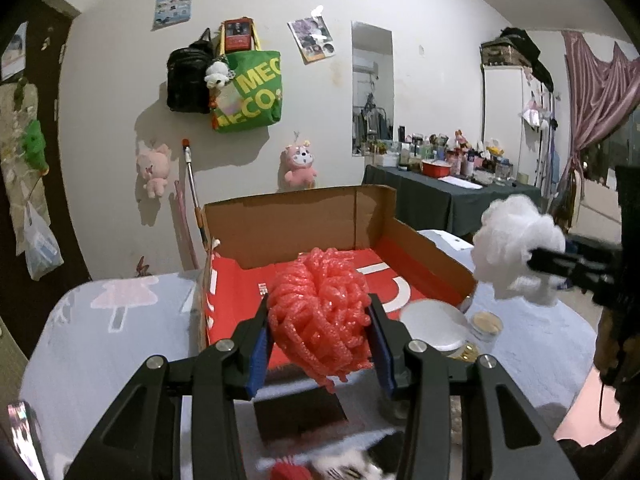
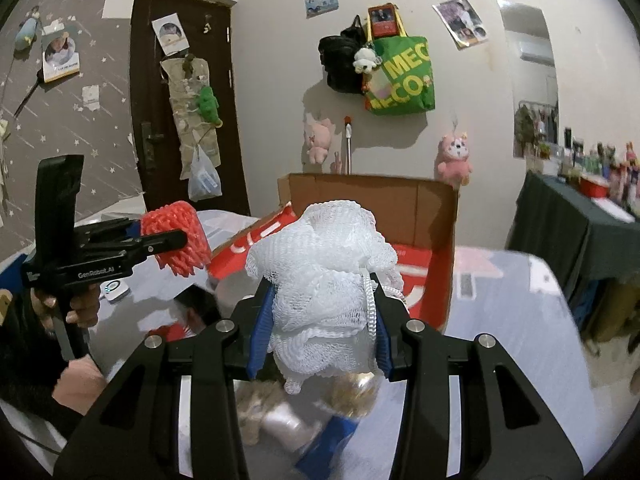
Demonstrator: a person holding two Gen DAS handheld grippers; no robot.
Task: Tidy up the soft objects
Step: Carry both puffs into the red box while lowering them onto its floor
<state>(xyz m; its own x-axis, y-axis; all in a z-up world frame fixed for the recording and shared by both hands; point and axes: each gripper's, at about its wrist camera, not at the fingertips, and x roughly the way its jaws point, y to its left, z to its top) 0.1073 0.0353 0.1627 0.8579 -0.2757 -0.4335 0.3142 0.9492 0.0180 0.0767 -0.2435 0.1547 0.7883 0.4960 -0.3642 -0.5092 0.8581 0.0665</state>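
My left gripper (image 1: 318,320) is shut on a red mesh bath puff (image 1: 318,308) and holds it above the table, just in front of an open cardboard box (image 1: 288,220) with a red inside. My right gripper (image 2: 320,312) is shut on a white mesh bath puff (image 2: 324,280), held in the air to the right of the box (image 2: 440,208). The white puff (image 1: 516,248) shows at the right in the left wrist view. The red puff (image 2: 178,236) and left gripper show at the left in the right wrist view.
The table has a pale cloth (image 1: 112,340). A white round lid (image 1: 434,322), a small jar (image 1: 486,322) and a dark flat object (image 1: 300,412) lie near the box. Blurred soft items (image 2: 280,412) lie below my right gripper. A cluttered dark table (image 1: 448,196) stands behind.
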